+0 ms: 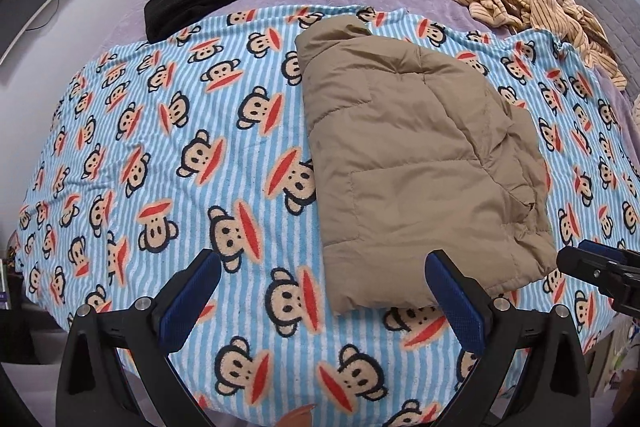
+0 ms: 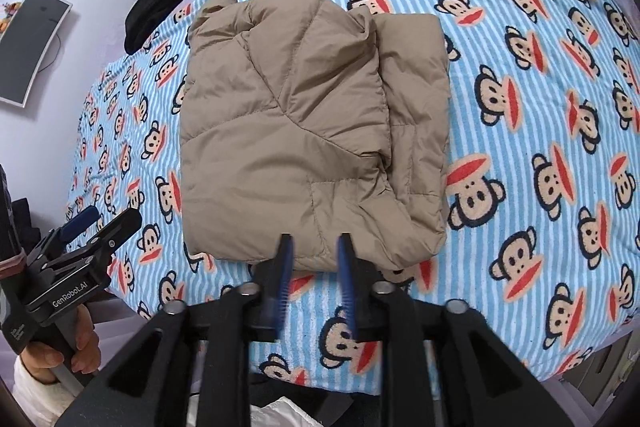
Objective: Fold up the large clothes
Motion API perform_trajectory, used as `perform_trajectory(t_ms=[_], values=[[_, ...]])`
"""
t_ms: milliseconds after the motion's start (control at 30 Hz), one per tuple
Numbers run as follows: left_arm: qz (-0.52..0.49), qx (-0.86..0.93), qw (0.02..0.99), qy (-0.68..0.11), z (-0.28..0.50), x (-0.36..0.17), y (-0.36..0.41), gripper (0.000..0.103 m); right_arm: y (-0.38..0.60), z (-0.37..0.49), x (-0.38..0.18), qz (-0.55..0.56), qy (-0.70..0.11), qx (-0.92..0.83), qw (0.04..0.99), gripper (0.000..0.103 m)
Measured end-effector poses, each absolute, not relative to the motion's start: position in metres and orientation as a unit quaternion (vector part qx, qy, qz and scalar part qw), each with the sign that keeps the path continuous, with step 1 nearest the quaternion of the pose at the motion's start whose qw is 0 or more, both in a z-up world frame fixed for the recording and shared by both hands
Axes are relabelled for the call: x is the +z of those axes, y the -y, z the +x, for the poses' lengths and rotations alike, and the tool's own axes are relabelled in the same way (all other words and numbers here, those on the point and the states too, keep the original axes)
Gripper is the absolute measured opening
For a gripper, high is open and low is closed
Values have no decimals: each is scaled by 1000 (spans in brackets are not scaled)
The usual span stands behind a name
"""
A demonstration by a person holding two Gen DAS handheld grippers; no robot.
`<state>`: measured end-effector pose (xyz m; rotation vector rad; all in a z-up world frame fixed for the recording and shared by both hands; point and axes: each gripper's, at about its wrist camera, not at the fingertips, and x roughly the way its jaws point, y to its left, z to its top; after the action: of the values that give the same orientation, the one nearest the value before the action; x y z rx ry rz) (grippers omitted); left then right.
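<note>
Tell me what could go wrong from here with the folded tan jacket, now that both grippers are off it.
1. The tan puffer jacket is puffy, and its top layer bulges over the lower one at the right edge; with the left gripper and right gripper both open and empty, it may spring open.
2. Its near hem lies close to the bed's edge on the monkey-print blanket, so a nudge might slide it off.
</note>
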<state>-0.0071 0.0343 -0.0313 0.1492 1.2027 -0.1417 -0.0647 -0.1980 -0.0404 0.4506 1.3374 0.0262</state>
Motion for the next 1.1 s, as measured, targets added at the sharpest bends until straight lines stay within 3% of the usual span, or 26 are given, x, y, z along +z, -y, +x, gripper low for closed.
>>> perform_trajectory(t_ms=[33,300,367,433,1100], values=[[69,-64,822,-561,-9,-27,-33,102,199,-66,-35,202,-610,10,766,71],[60,-47,843,-532,-18,18,-28,102,198,-66,13,170,-567,4,806,83],[59,-42,849,-524,-19,28,-29,102,198,-66,24,160,-555,-2,816,88],[54,-41,854,-516,-20,37,-29,102,197,-67,34,152,-543,-8,826,103],[46,-35,867,-495,-28,72,-29,102,197,-75,66,124,-509,-35,851,103]])
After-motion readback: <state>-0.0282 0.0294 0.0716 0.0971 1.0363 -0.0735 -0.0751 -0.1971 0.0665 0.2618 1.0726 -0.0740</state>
